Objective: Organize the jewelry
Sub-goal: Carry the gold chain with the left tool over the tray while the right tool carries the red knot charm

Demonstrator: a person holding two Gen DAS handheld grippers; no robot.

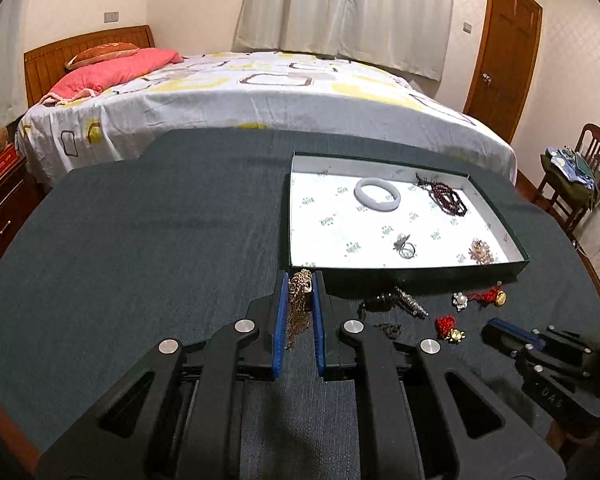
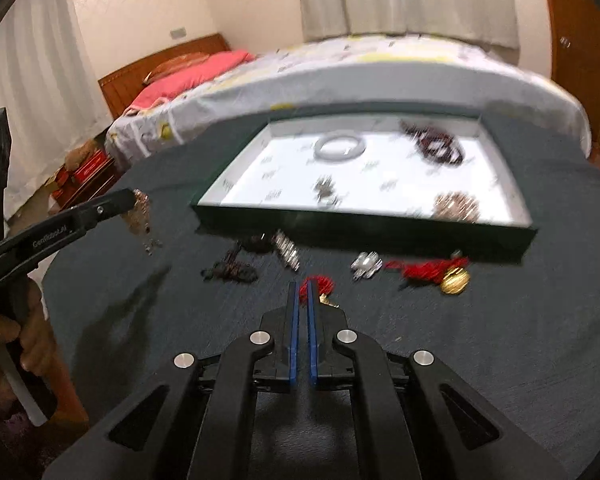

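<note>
My left gripper is shut on a gold chain necklace that hangs between its blue pads, lifted just in front of the tray's near left corner; it also shows in the right wrist view with the chain dangling. The green tray with white lining holds a white bangle, dark red beads, a ring and a pinkish brooch. My right gripper has its pads nearly together, close above a red-and-gold charm; whether it grips the charm is unclear.
Loose on the dark cloth in front of the tray lie a dark cord piece with silver tube, a pearl brooch and a red cord with gold pendant. A bed stands behind the table.
</note>
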